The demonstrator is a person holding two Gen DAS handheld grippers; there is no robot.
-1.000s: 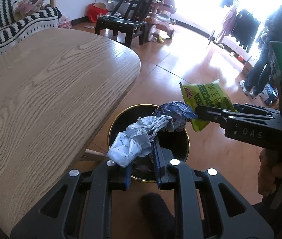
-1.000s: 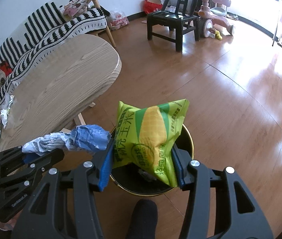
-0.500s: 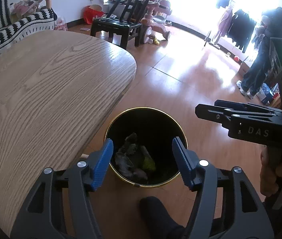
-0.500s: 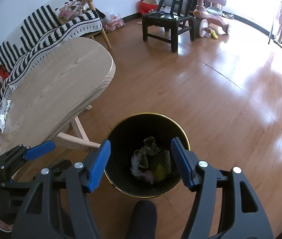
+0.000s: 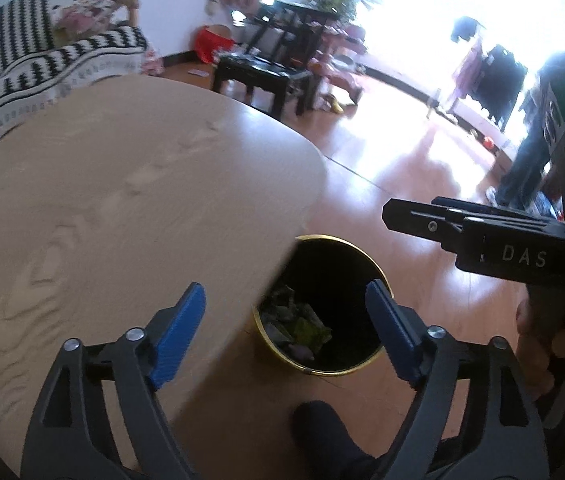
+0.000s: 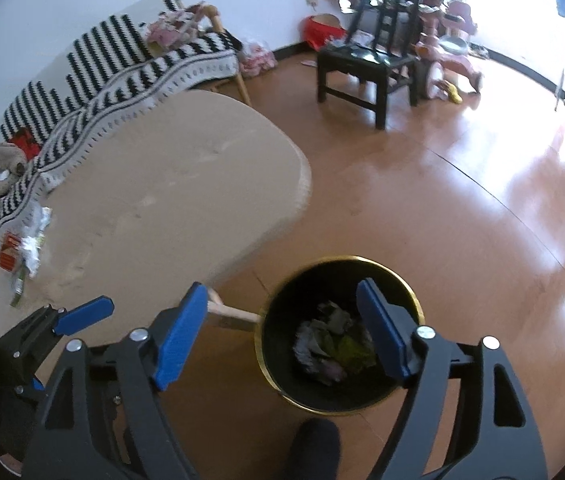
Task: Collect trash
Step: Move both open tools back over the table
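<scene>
A black trash bin with a gold rim (image 5: 342, 372) (image 6: 410, 280) stands on the floor beside the wooden table (image 5: 122, 200) (image 6: 170, 200). Crumpled wrappers and a green packet (image 5: 302, 328) (image 6: 338, 344) lie inside the bin. My left gripper (image 5: 286, 328) is open and empty, above the table edge and the bin. My right gripper (image 6: 282, 332) is open and empty above the bin; it also shows in the left wrist view (image 5: 462, 228). More trash (image 6: 30, 240) lies at the table's far left end.
A striped sofa (image 6: 122, 64) runs behind the table. A black chair (image 6: 370, 60) and a pink tricycle (image 6: 450, 56) stand further back on the wooden floor. A person (image 5: 530, 152) stands at the right. My foot (image 6: 314, 448) is near the bin.
A second ago each gripper held trash over the bin: left a crumpled blue wrapper, right a green packet. Both opened and the trash dropped in. Both grippers have since shifted left toward the table.
</scene>
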